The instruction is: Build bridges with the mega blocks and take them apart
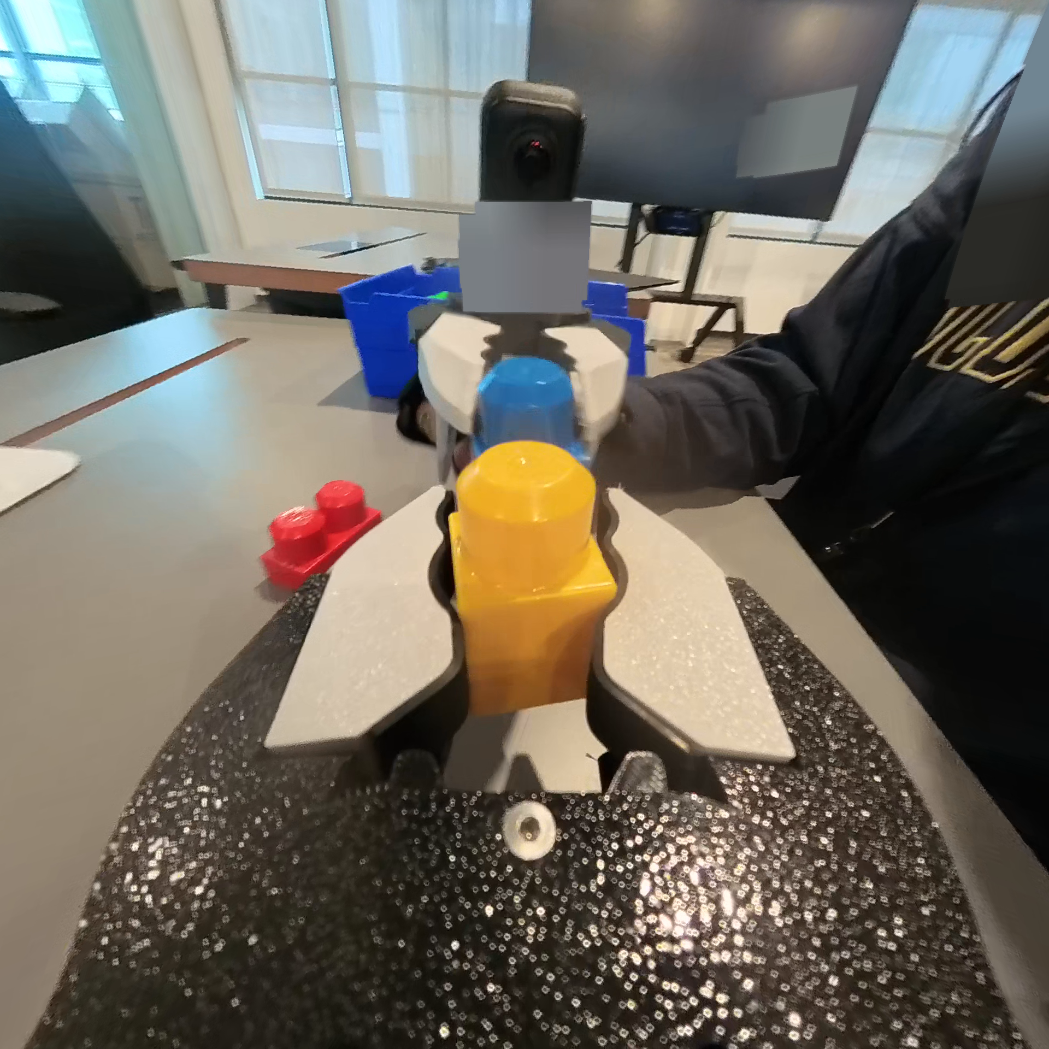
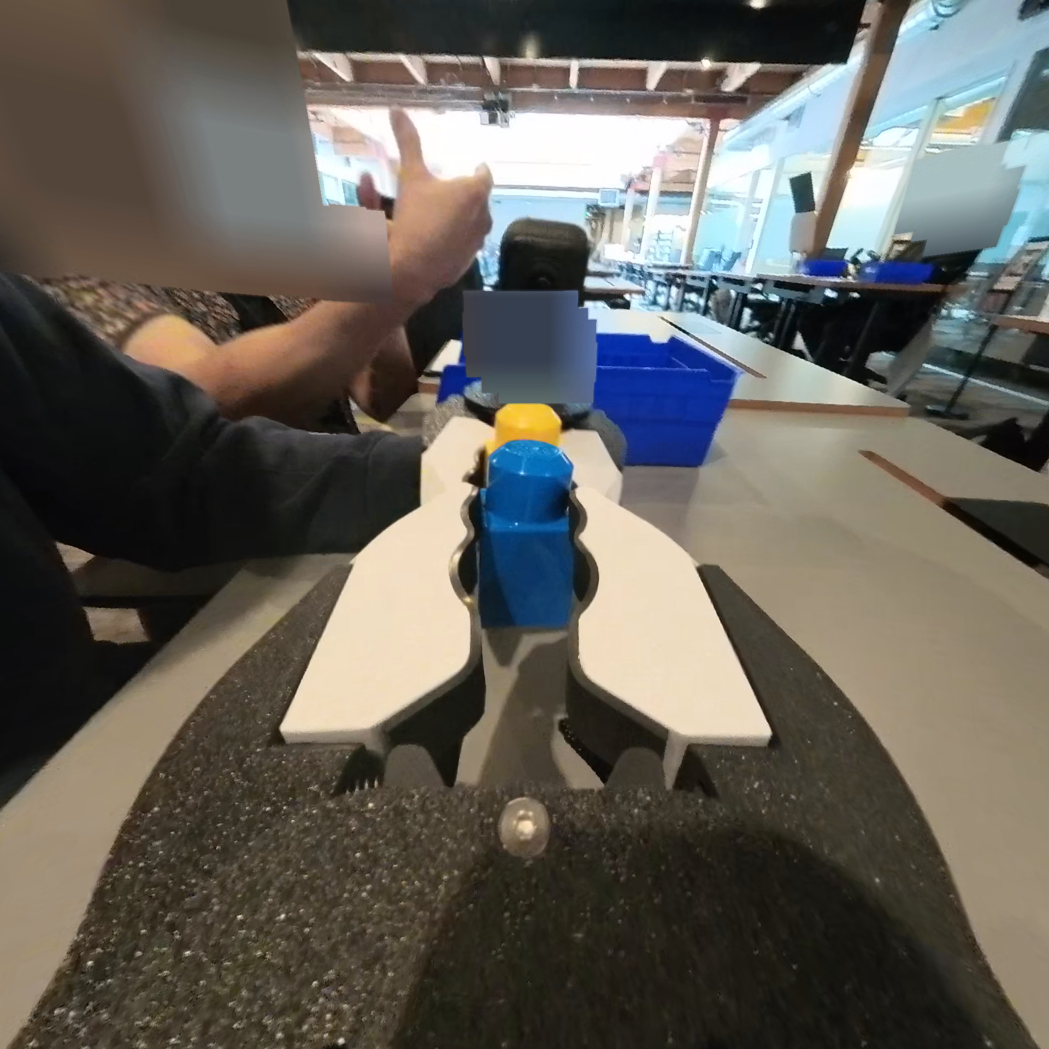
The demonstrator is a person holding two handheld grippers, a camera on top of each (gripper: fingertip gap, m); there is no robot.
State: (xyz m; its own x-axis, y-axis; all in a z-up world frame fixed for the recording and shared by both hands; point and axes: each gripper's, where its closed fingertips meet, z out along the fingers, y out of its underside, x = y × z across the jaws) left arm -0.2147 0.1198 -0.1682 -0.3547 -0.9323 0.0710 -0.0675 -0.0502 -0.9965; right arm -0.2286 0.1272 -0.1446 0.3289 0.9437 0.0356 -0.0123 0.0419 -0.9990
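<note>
Yellow block (image 1: 531,573) sits pinched between the left gripper's (image 1: 525,545) fingers, raised above the table (image 1: 170,431). Facing it, the right gripper (image 2: 525,545) pinches a blue block (image 2: 522,545), the two studs nearly meeting. A red block (image 1: 318,533) lies on the table.

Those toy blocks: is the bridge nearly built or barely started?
Barely started. No bridge stands. In hand: left gripper clamps a yellow block, right gripper a blue block, facing each other. Left: the red two-stud block lies unused on the table.

Yellow block (image 1: 528,573) faces blue block (image 1: 525,400); red block (image 1: 318,531) lies on table.
</note>
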